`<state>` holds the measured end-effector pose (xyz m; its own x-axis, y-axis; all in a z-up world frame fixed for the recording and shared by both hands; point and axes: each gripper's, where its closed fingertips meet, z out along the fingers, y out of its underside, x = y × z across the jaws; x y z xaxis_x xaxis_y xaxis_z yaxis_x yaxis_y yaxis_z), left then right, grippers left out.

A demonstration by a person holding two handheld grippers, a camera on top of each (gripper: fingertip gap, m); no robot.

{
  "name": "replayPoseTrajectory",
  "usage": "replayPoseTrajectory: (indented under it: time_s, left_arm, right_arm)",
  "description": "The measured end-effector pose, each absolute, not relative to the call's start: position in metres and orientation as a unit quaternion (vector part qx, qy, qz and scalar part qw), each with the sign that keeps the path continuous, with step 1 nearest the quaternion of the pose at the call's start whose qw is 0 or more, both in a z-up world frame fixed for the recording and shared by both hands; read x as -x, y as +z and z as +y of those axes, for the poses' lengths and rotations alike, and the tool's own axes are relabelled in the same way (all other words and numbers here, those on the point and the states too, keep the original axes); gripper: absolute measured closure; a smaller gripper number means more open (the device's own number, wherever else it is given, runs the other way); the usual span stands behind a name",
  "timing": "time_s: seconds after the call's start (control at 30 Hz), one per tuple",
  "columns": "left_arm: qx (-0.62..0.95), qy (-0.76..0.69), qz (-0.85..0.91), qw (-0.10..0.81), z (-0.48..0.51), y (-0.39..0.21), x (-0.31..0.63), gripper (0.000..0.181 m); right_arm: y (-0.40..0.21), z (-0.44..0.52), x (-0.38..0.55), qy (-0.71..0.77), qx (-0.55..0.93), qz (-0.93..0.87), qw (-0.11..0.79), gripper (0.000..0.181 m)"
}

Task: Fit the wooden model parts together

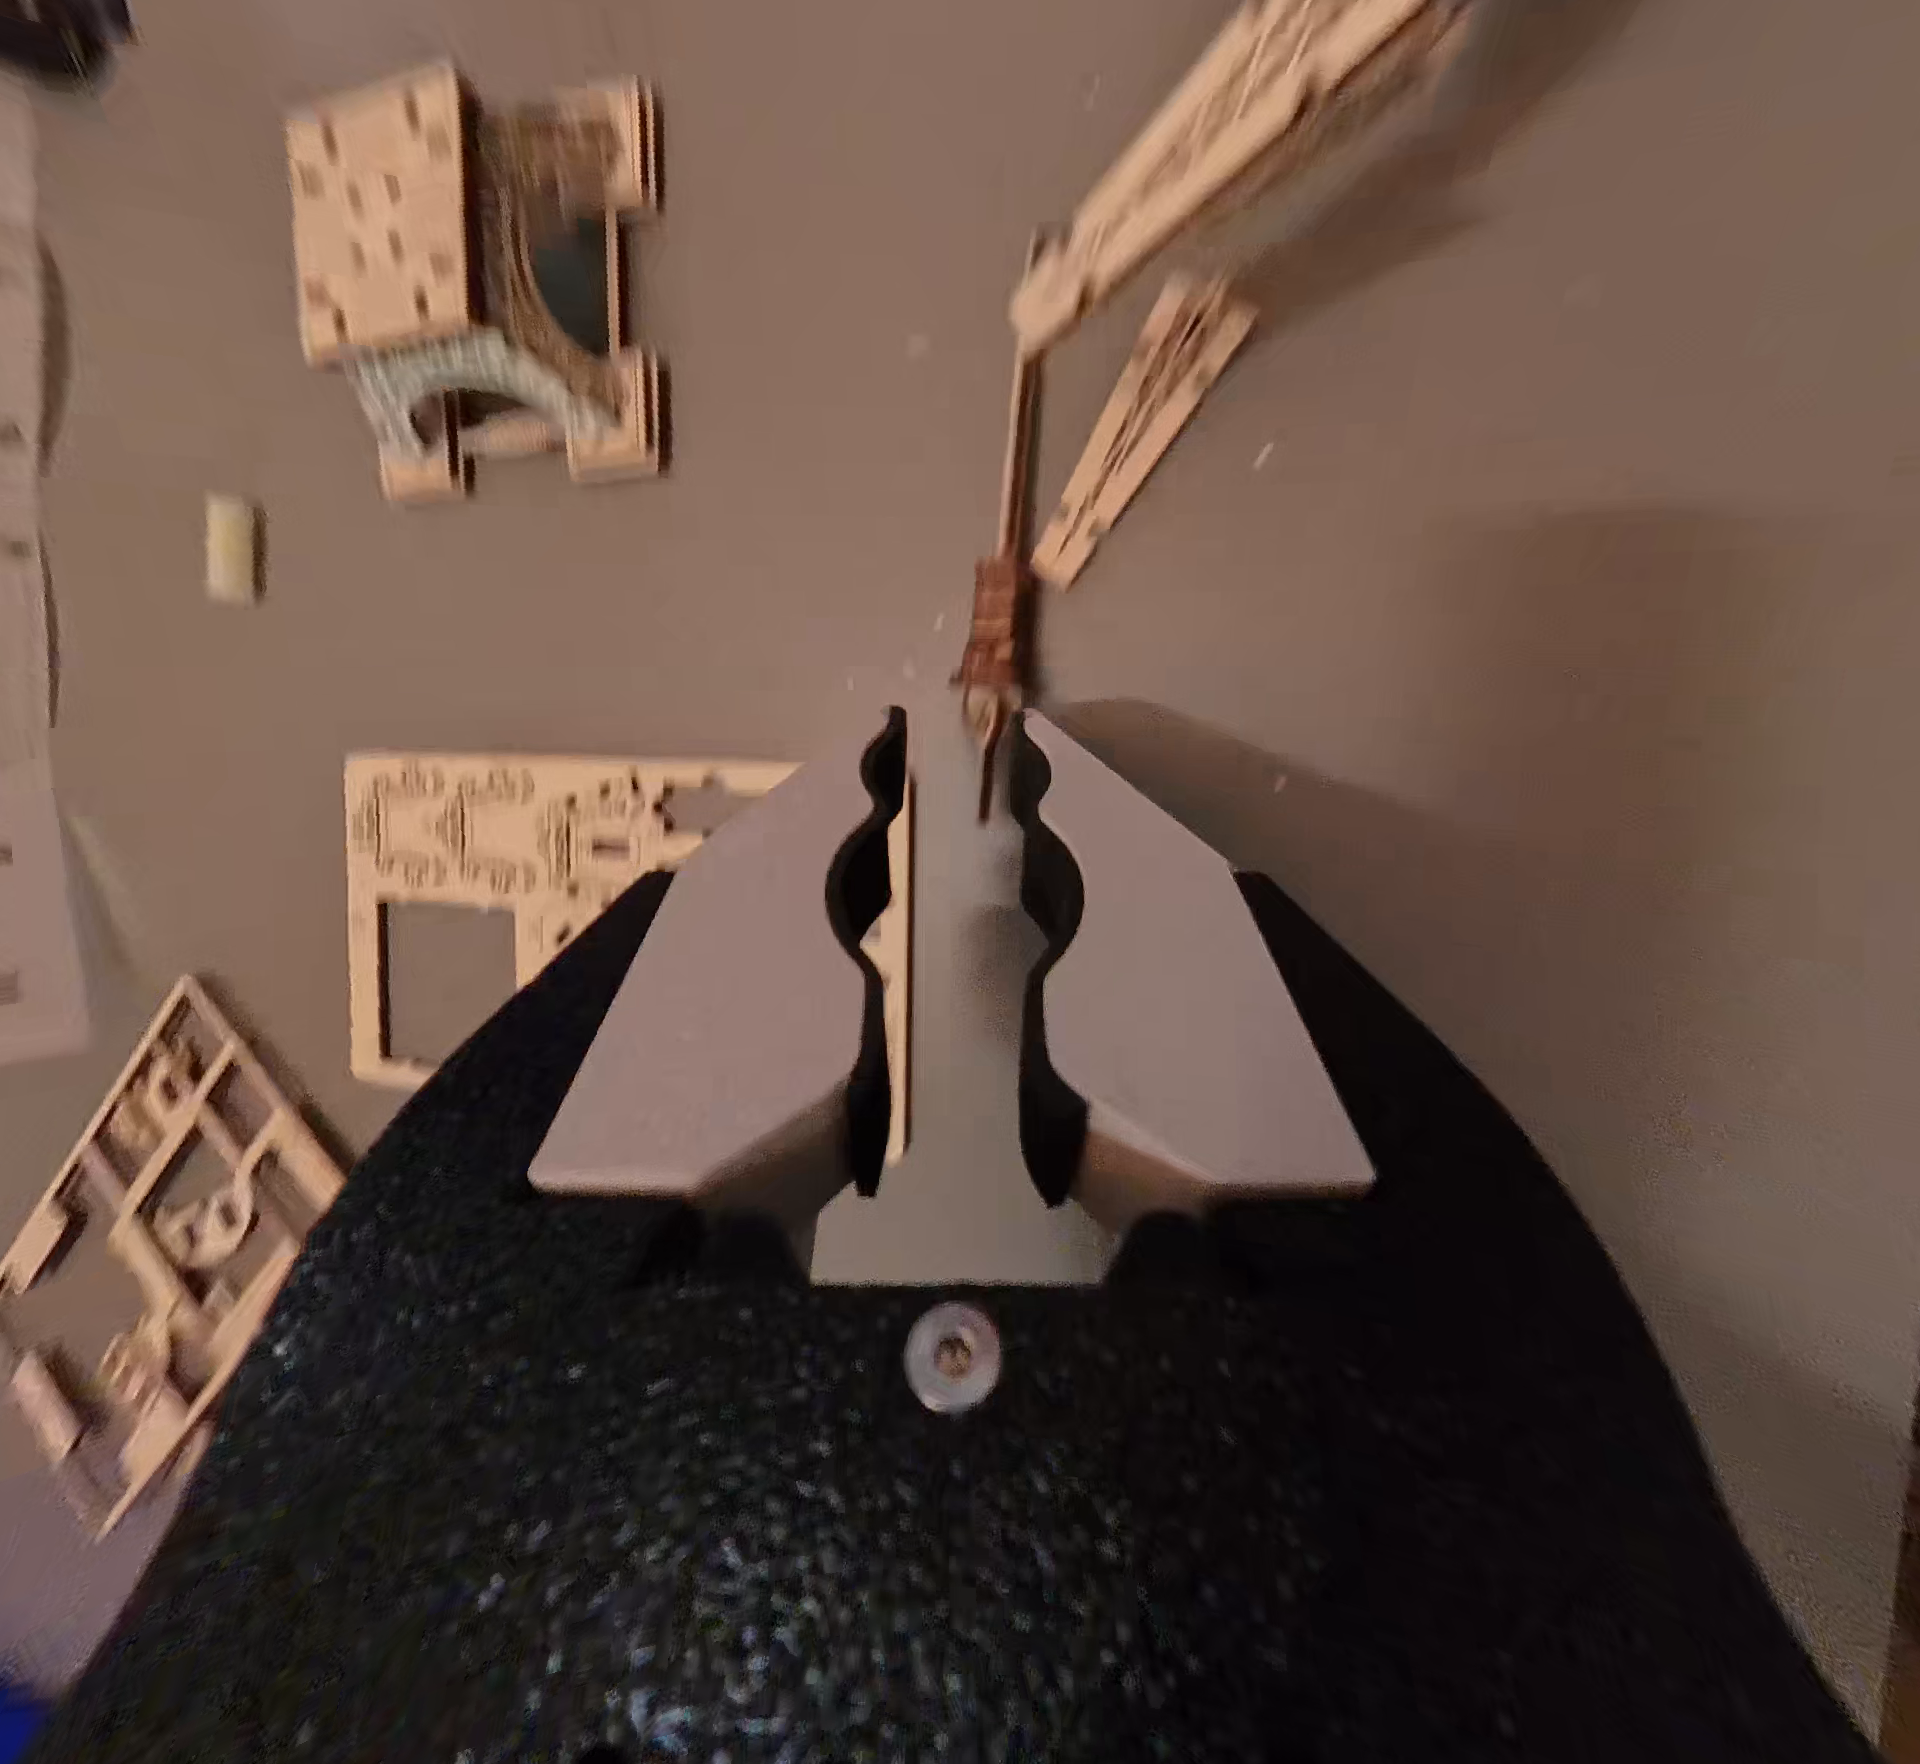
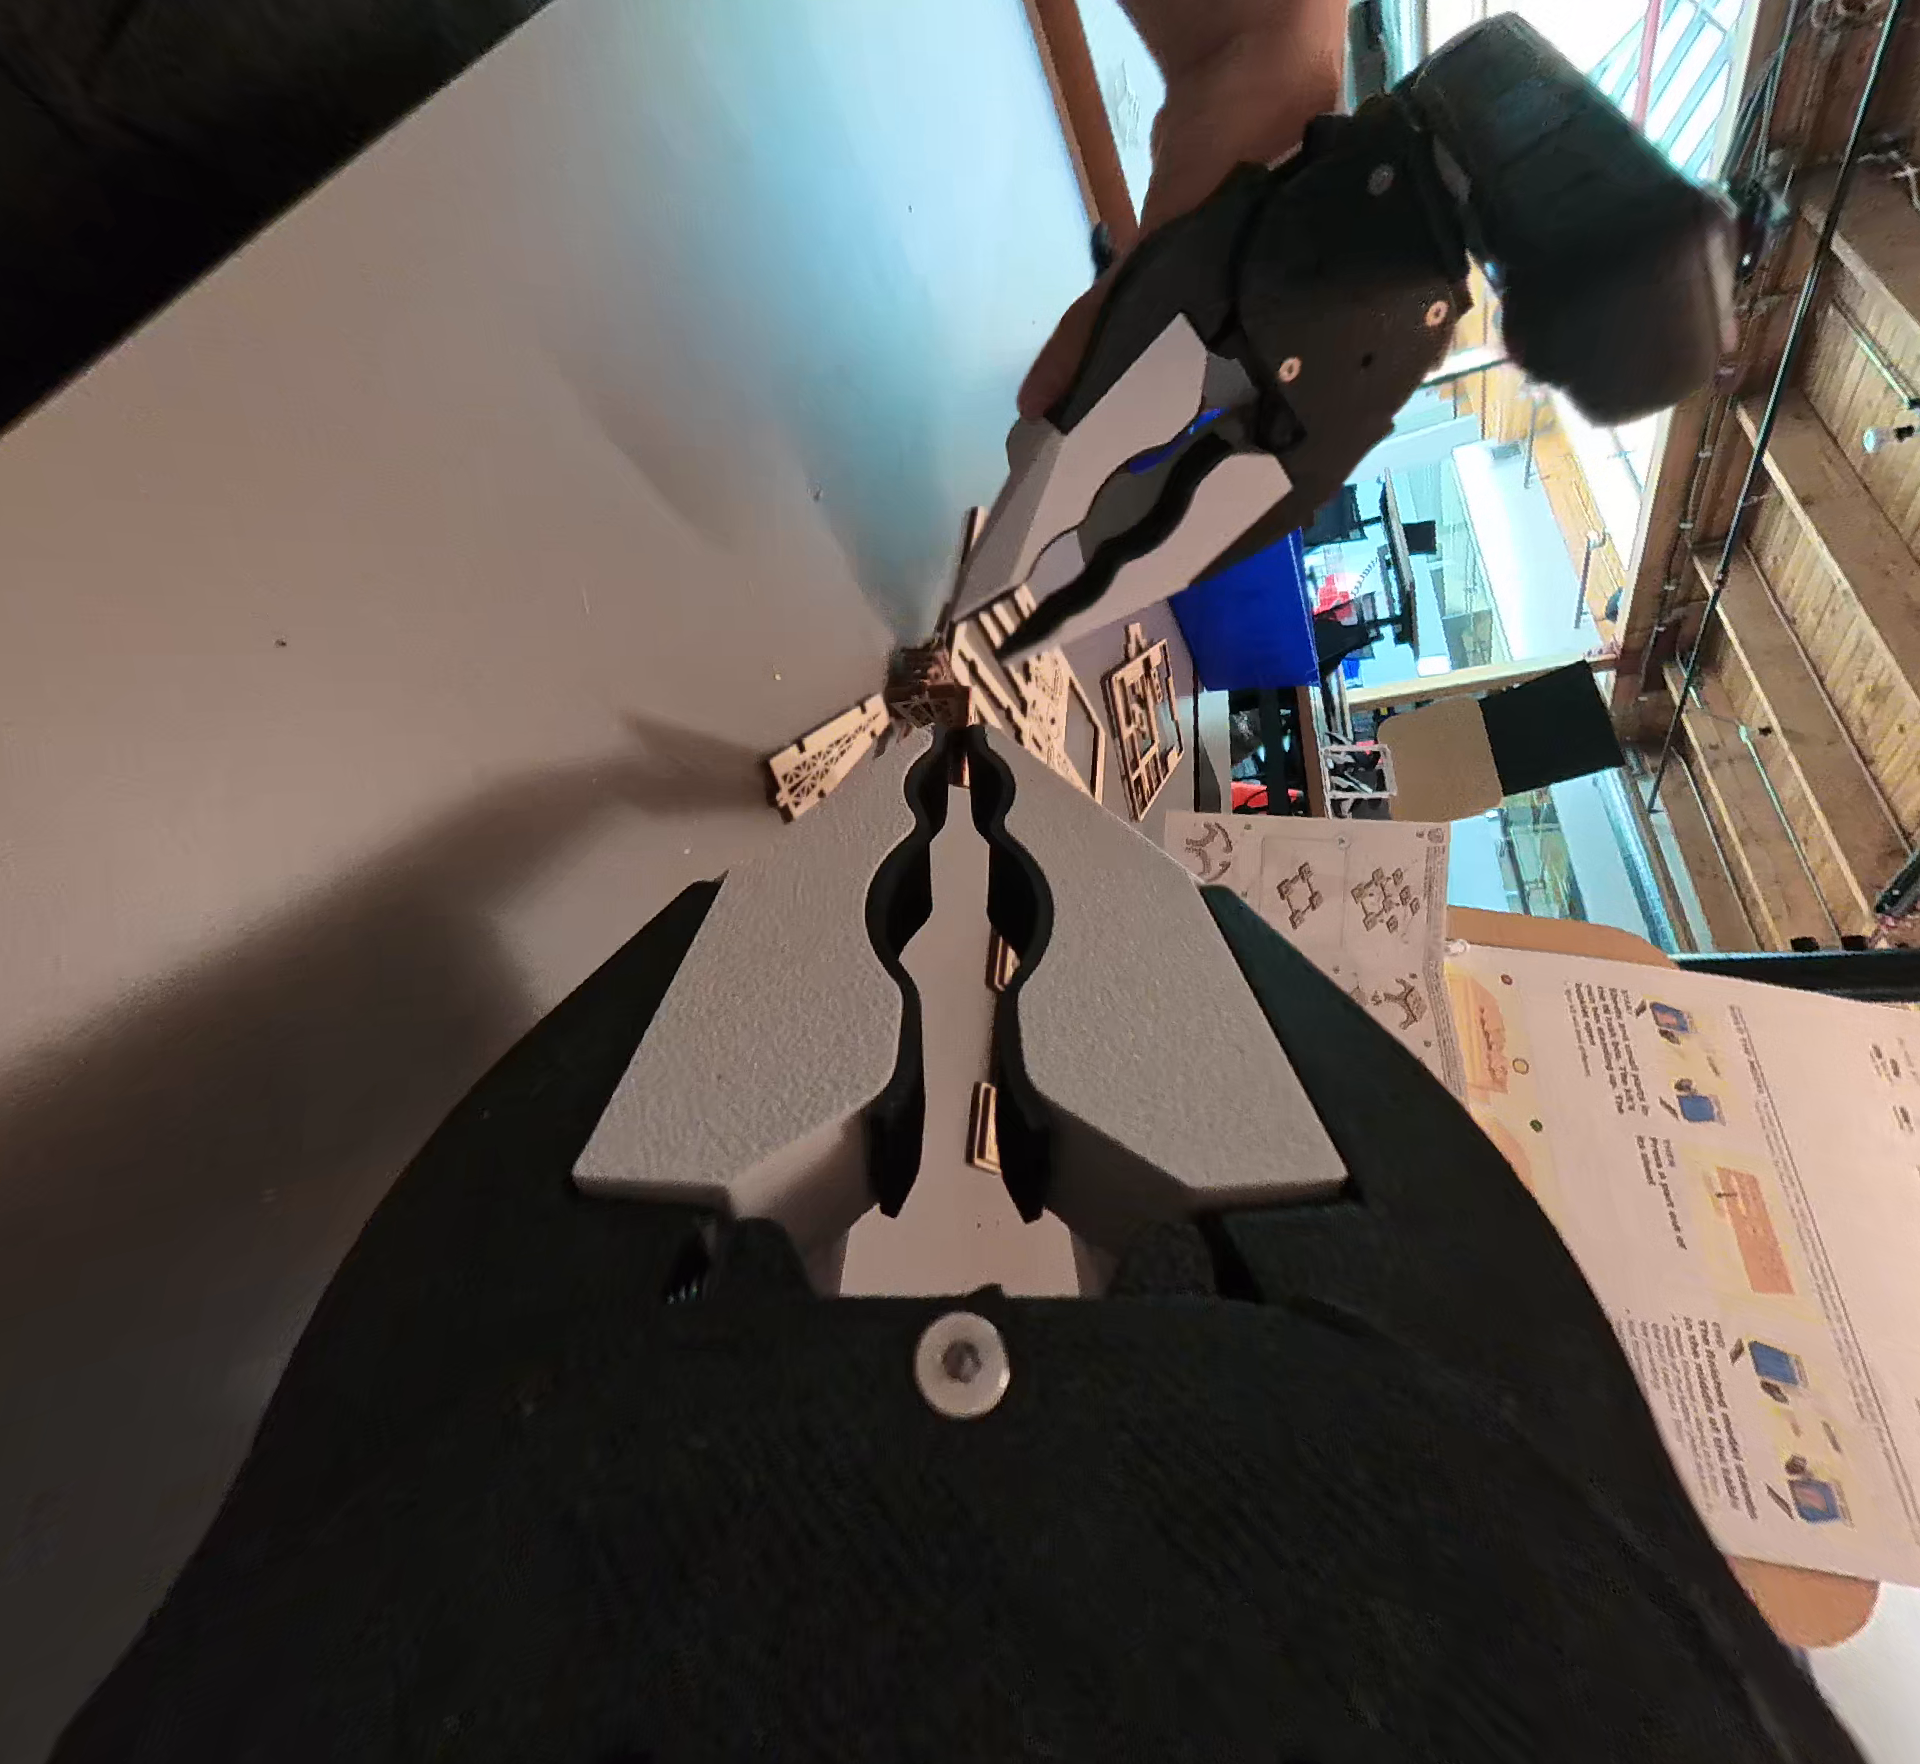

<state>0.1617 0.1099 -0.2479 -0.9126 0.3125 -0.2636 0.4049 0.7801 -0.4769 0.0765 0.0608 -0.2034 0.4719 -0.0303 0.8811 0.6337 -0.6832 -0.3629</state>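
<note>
Holding the left gripper (image 1: 961,727) narrowly parted right under the lens, a sliver of desk (image 1: 1558,571) showing between its fingers, with a thin wooden strip (image 1: 1023,467) lying against one fingertip rather than clamped (steadying, seemingly, not squeezing). Meeting it with the right gripper (image 2: 956,753), drawn almost together on wood at its tips; judging from the left wrist view, gripping the far end of a long lattice section (image 1: 1247,125) slanting above the desk, so that the strip and the brown lattice tip (image 2: 925,686) are pointing straight at the left gripper. Probably lining up the small end for a joint, hence both grippers converging nose to nose. Leaving the spare parts flat and out of the way: a squat arched base (image 1: 468,280) toward the desk's middle, a flat lattice panel (image 1: 1143,436) just beside the work, punched-out sheets (image 1: 540,883) and instruction pages (image 2: 1662,1247) nearer one edge of the desk.
</note>
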Motion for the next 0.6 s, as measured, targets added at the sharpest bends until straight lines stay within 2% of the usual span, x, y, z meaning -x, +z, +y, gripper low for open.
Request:
replayPoseTrajectory:
  time_s: [0.03,0.2,0.3,0.4,0.6]
  left_arm:
    - [-0.197,-0.306,0.929,0.065,0.101,-0.24,-0.151,0.161]
    - [-0.237,-0.396,0.885,-0.063,0.076,-0.221,-0.103,0.133]
    - [-0.25,-0.405,0.87,-0.129,0.075,-0.22,-0.09,0.137]
    - [-0.263,-0.408,0.858,-0.168,0.076,-0.219,-0.083,0.156]
    - [-0.268,-0.43,0.852,-0.13,0.07,-0.216,-0.088,0.164]
  right_arm:
    - [-0.2,0.062,-0.076,-0.477,0.781,-0.193,0.354,0.181]
    - [-0.188,0.075,-0.067,-0.457,0.773,-0.203,0.389,0.181]
    - [-0.182,0.081,-0.058,-0.445,0.773,-0.214,0.399,0.181]
    - [-0.177,0.081,-0.052,-0.432,0.775,-0.206,0.413,0.181]
    - [-0.179,0.068,-0.057,-0.416,0.783,-0.148,0.438,0.173]
